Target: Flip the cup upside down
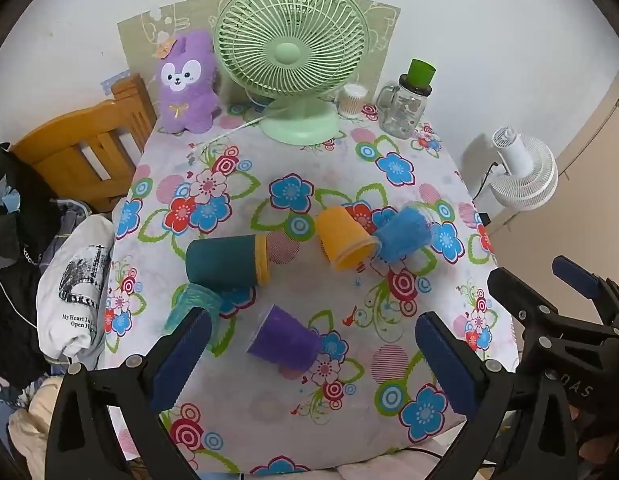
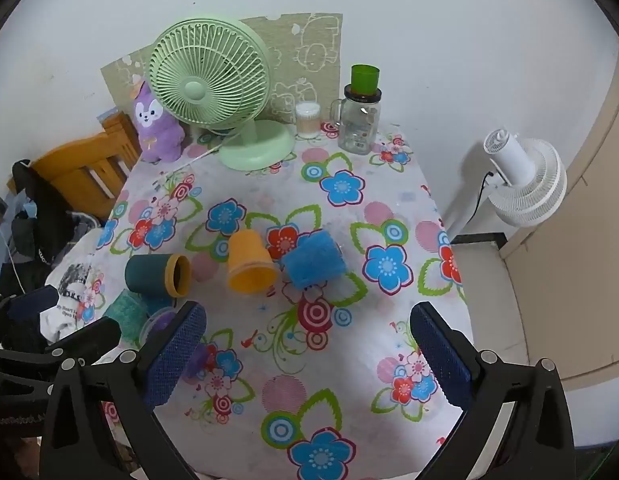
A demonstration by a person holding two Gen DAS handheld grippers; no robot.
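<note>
Left wrist view, left to right: a wooden chair (image 1: 81,152) at the left edge, clothes (image 1: 75,292) heaped below it, and a tabletop (image 1: 309,396) under a flowered cloth filling the centre. Along the top of the frame stand a purple plush toy (image 1: 185,84), a green fan (image 1: 291,52), a small round container (image 1: 352,99) and a glass jar (image 1: 403,110) with a green cup (image 1: 420,72) set on its lid; a white fan (image 1: 523,170) sits at the right, off the tabletop. Five cups lie on their sides in mid-frame: a teal cup (image 1: 191,304) partly behind the left finger, a dark green cup (image 1: 225,264) with a yellow rim just above it, a purple cup (image 1: 283,338) at lower centre, and an orange cup (image 1: 345,238) touching a blue cup (image 1: 403,236) at centre right. The left gripper (image 1: 309,360) has its fingers (image 1: 183,360) spread wide and holds nothing; the purple cup lies between them in the frame. Right wrist view: the right gripper (image 2: 307,354) likewise has its fingers (image 2: 439,354) spread wide and empty, above bare cloth at lower centre, with the orange and blue cups nearer the middle of the frame.
</note>
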